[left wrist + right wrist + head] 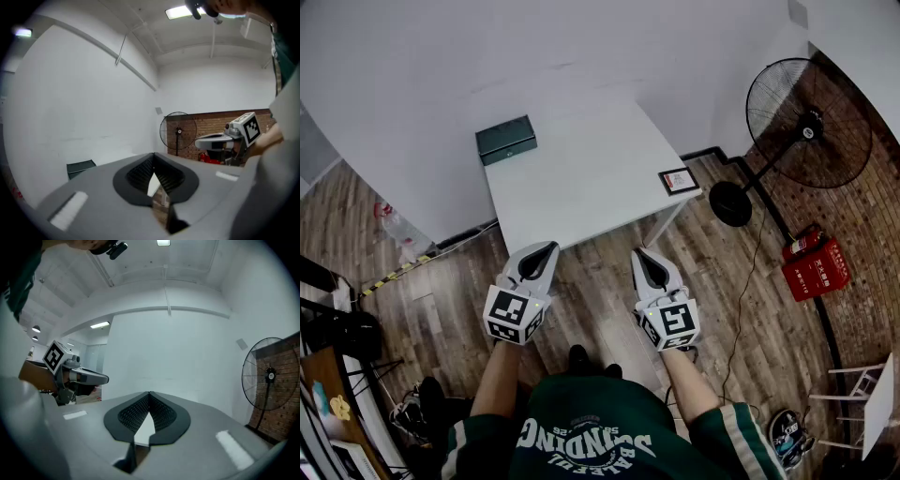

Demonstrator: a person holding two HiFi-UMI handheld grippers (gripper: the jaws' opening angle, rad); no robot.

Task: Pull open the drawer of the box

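Note:
The box [506,139] is a small dark green case at the far left of the white table [581,178]; its drawer front looks closed. The same box [80,168] shows low at the left of the left gripper view. My left gripper [546,248] hangs just short of the table's near edge, shut and empty, well short of the box. My right gripper [639,253] sits beside it, also shut with nothing between its jaws. In each gripper view the jaws meet at their tips, left gripper [153,154] and right gripper [149,393].
A small framed card [678,180] lies at the table's right corner. A standing fan [806,127] and red extinguishers [814,267] are on the wooden floor to the right. Bags and clutter [347,337] crowd the left side; a white wall backs the table.

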